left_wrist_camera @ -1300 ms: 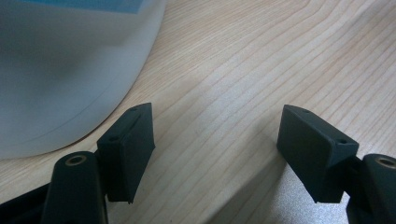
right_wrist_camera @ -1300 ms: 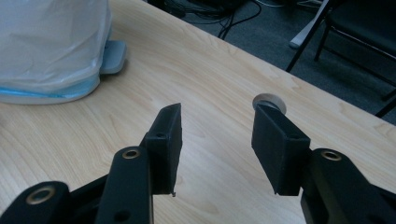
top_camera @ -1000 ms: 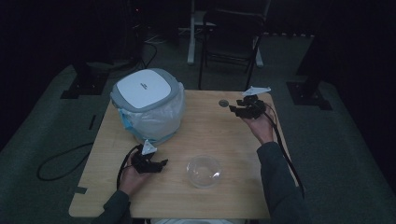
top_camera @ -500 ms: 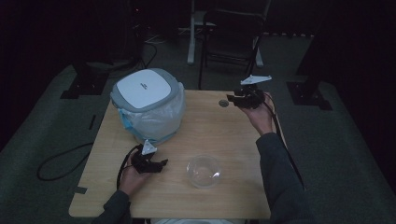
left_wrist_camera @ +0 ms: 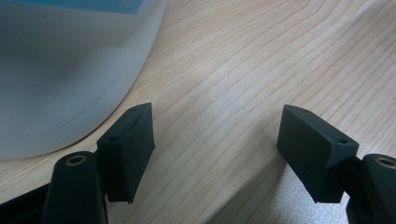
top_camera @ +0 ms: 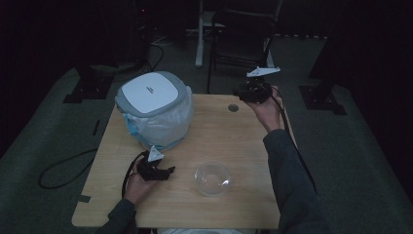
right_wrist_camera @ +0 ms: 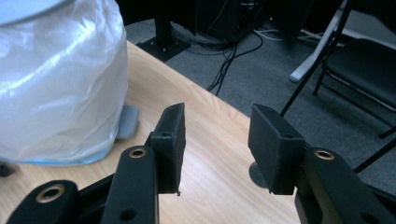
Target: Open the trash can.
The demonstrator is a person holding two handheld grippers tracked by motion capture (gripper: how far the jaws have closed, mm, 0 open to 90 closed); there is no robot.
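Dim room, wooden table point(top_camera: 229, 141): right gripper point(top_camera: 246, 91), jaws apart and empty at the far edge, could knock the bagged bin point(top_camera: 155, 111); left gripper point(top_camera: 165, 171) rests open.

Wooden table point(top_camera: 229, 141) with bag-lined bin point(top_camera: 155, 109), glass bowl point(top_camera: 212, 179), small disc point(top_camera: 233, 107).

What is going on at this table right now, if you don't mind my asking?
A person sits at a wooden table with a gripper in each hand. The left gripper rests open near the bag-lined bin, holding nothing. The right gripper is raised over the far edge, jaws apart and empty. A clear bowl sits untouched at the front.
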